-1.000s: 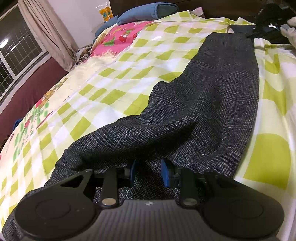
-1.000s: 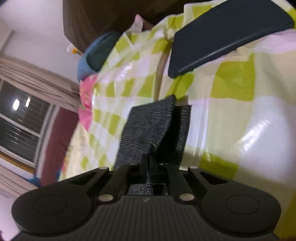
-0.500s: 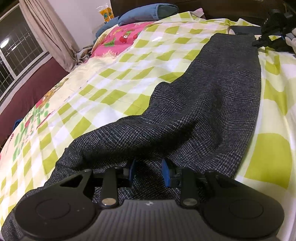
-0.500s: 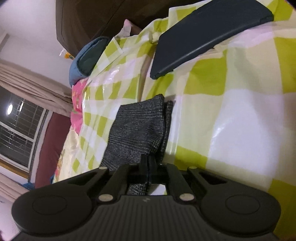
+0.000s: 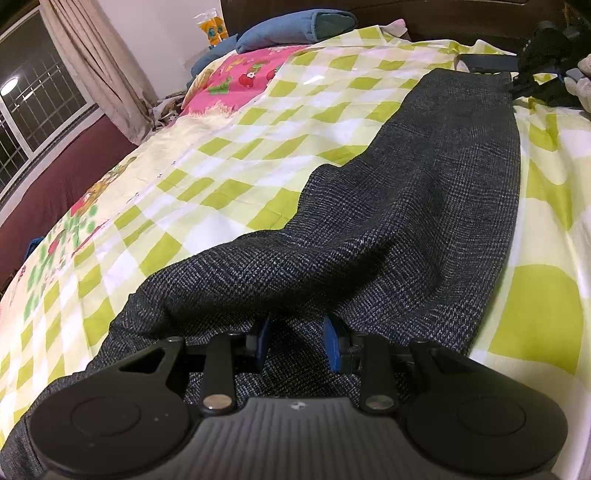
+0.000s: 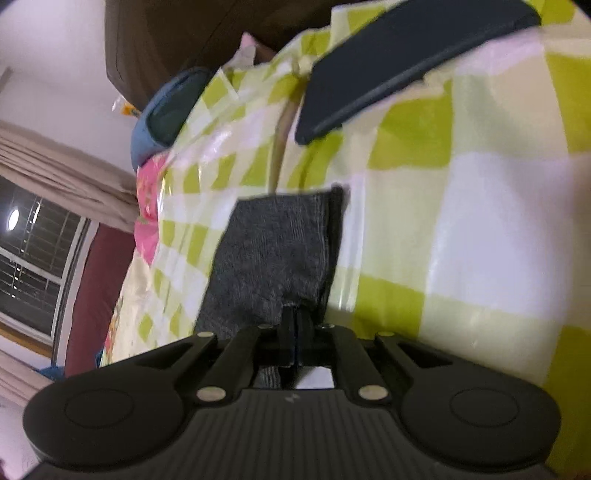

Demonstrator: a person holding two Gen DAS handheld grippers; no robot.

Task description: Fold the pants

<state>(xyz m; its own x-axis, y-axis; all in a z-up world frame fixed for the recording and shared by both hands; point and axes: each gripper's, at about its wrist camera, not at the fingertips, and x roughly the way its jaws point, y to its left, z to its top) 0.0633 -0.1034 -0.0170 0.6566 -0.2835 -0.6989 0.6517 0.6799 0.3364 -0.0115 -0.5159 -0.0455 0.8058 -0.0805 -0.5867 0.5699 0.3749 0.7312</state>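
We have the dark grey woven pants (image 5: 424,221) lying lengthwise on the green-checked bedspread (image 5: 258,122), limp and fairly thick, so they sag and ridge wherever we lift them and are best taken at hem and waist edges. Our left gripper (image 5: 295,341) rests at the near end with its blue pads parted and a hump of cloth between them, not visibly pinched, while our right gripper (image 6: 294,328) is clenched on the far hem. A dark flat folded item (image 6: 406,62) lies beyond the hem and a blue cushion (image 5: 295,26) sits at the headboard, both apart from the pants, so we judge nothing blocks the fold
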